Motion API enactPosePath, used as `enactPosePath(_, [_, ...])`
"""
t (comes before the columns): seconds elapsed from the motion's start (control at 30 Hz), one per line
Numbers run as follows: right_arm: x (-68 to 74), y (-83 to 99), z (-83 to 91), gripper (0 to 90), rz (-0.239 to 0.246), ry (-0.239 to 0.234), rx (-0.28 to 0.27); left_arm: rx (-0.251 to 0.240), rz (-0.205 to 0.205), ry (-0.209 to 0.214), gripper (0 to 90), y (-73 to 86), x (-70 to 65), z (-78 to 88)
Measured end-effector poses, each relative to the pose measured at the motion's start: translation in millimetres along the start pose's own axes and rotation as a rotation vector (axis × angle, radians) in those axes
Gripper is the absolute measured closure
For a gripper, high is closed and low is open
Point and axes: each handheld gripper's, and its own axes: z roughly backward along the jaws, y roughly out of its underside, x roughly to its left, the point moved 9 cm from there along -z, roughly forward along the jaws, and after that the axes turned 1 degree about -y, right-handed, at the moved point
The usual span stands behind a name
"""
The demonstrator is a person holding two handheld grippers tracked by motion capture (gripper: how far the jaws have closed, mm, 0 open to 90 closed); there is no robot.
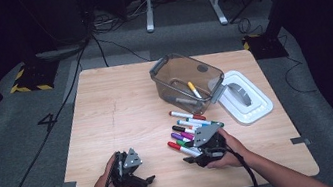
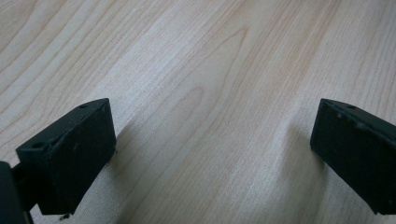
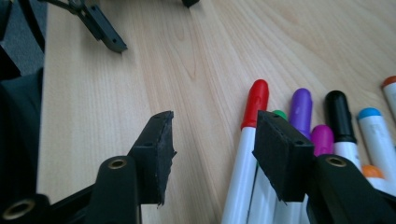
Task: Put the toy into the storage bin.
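Observation:
Several capped markers lie side by side right of the table's middle, among them a red one, a purple one and a black one. My right gripper is low over their near ends and points left. In the right gripper view its jaws stand open; the red marker lies between them, close to the right-hand pad and clear of the other. The purple marker and black marker lie outside that pad. My left gripper rests at the near left, open over bare wood.
A clear plastic bin stands behind the markers with a yellow marker and a grey one inside. Its white lid lies to the right. The wooden table ends close behind both hands. Cables trail over the grey floor.

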Motion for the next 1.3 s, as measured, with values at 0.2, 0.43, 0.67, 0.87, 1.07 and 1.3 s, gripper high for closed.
enactPosePath(0.2, [-4.3, 5.4, -25.4, 49.6, -0.012, -0.009, 0.050, 0.000, -0.003, 0.002, 0.5, 0.1, 0.2, 0.1])
enactPosePath(0.43, [-13.6, 4.3, -35.7, 50.3, -0.023, 0.036, 0.063, 0.001, -0.003, 0.003, 0.5, 0.1, 0.1, 0.1])
enactPosePath(0.67, [-17.3, 3.2, -44.7, 52.8, -0.058, 0.026, 0.072, -0.001, -0.002, 0.002, 0.5, 0.0, 0.1, 0.0])
enactPosePath(0.87, [-16.9, 3.1, -53.1, 68.2, -0.088, -0.004, 0.070, 0.000, -0.002, 0.002, 0.5, 0.1, 0.1, 0.1])
enactPosePath(1.07, [-9.6, 3.2, -52.3, 74.1, -0.048, -0.008, 0.075, 0.000, -0.002, 0.002, 0.5, 0.1, 0.1, 0.1])
enactPosePath(1.3, [-8.0, 1.5, -46.3, 74.9, -0.020, 0.001, 0.067, 0.000, 0.001, 0.000, 0.5, 0.2, 0.0, 0.2])
